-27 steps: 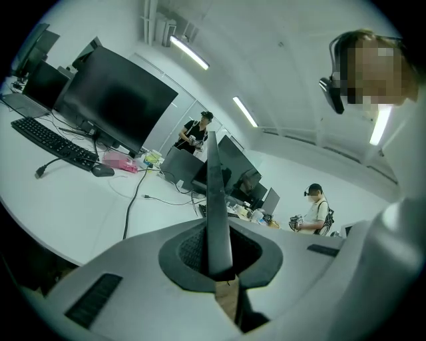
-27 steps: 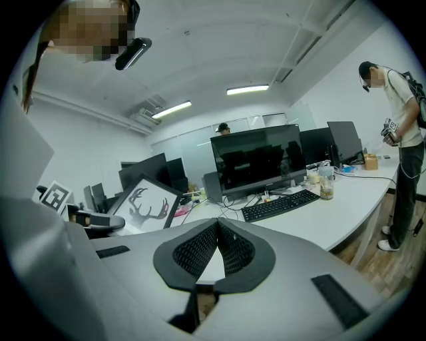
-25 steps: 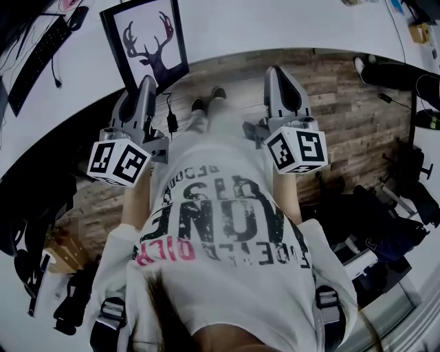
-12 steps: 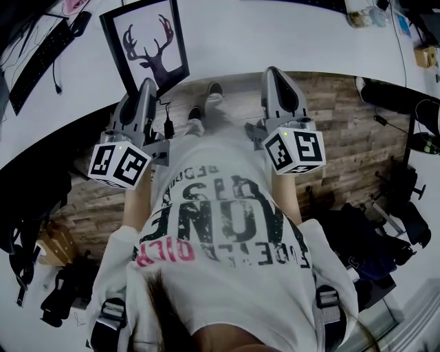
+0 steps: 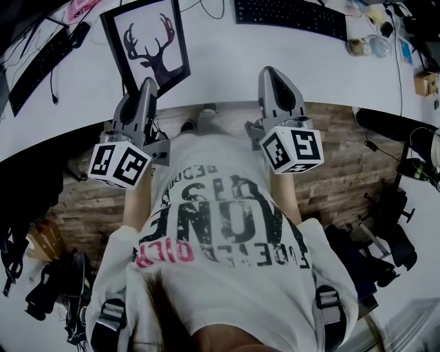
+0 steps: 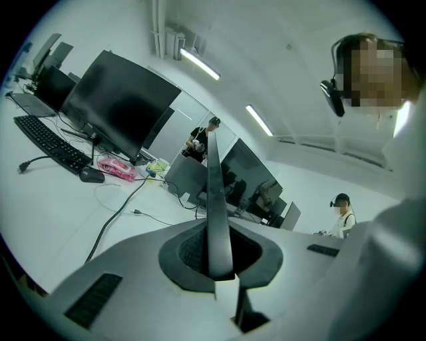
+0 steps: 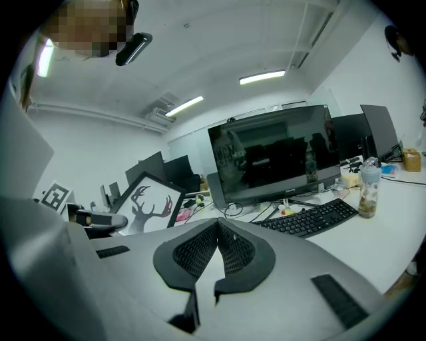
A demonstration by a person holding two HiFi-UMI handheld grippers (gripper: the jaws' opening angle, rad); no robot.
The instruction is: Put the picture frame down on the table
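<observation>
The picture frame, black-edged with a dark antlered deer head on white, hangs over the near part of the white table. My left gripper is shut on its lower edge. In the left gripper view the frame stands edge-on and upright between the pads. My right gripper is level with the left one, to the right of the frame and apart from it. In the right gripper view its jaws are shut with nothing between them. The frame shows to their left.
A black keyboard lies on the table ahead of the right gripper, with a monitor and a bottle beyond it. Another keyboard, a mouse, cables and monitors sit left of the frame. Wooden floor and bags lie below.
Both grippers have moved forward toward the table, and its near edge has come closer. The keyboard has come into view at the top. The frame stays in the left gripper.
</observation>
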